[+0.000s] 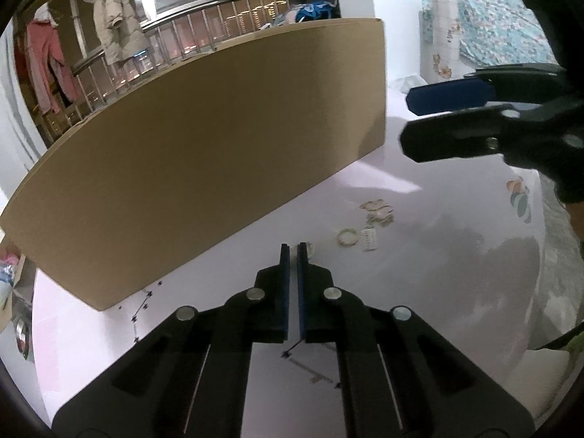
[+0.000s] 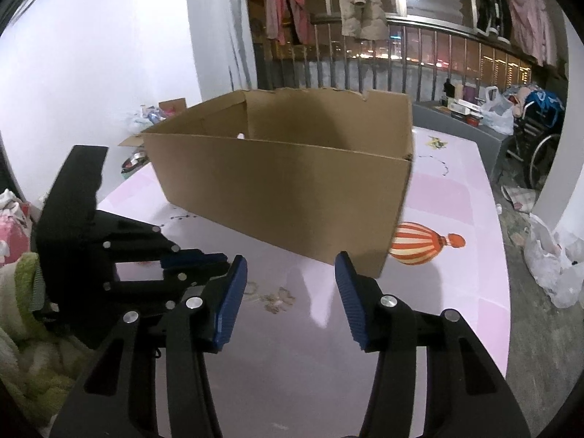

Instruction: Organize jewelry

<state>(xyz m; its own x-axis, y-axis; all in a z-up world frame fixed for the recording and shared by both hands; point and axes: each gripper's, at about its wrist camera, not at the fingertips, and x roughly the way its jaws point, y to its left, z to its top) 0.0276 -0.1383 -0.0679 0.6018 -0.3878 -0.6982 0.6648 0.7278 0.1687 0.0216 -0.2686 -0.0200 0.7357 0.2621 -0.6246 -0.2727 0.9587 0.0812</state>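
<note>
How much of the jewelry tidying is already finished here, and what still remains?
Nothing looks done yet. The jewelry pieces and a small ring lie loose on the pink table, outside the cardboard box. Nothing is in hand: the left hand-held gripper is nearly closed with nothing visible between its pads, and the right hand-held gripper is open and empty. Every piece remains to be picked up.

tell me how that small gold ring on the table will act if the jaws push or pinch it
The gold ring looks thin and light, so a push would probably slide it across the glossy table. It lies flat, so rolling seems unlikely, but pinching it off the surface could be fiddly.
</note>
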